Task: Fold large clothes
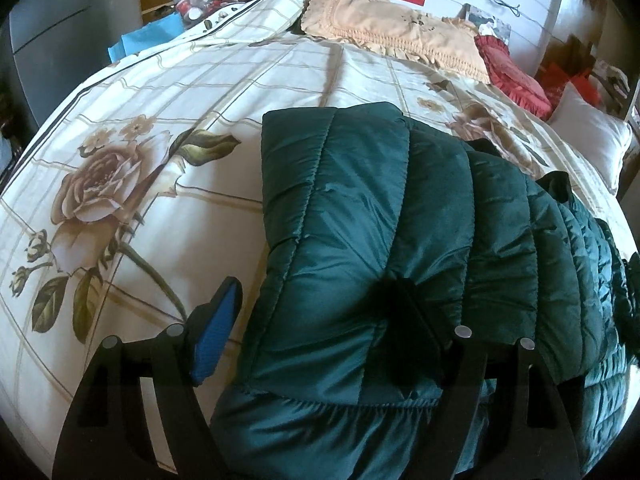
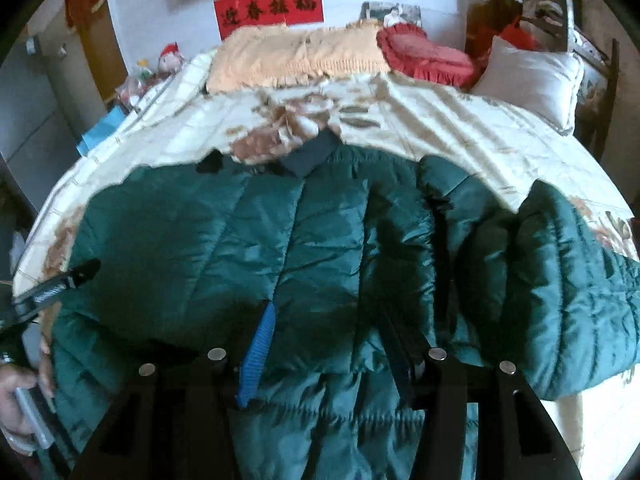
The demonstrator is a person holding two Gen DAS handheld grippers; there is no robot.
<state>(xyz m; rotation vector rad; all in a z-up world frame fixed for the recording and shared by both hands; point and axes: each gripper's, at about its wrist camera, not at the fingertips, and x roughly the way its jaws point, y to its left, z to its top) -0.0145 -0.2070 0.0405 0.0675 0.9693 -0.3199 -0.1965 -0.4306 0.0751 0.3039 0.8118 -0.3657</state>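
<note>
Left wrist view: our left gripper has its jaws apart over the green jacket's folded edge on the bedspread, bare bedding leftward. Our right gripper also stands apart above the jacket; pillows lie well beyond.

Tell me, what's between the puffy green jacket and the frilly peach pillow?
Only the cream, rose-printed bedspread lies between the puffy green quilted jacket and the frilly peach pillow; both wrist views show it.
</note>
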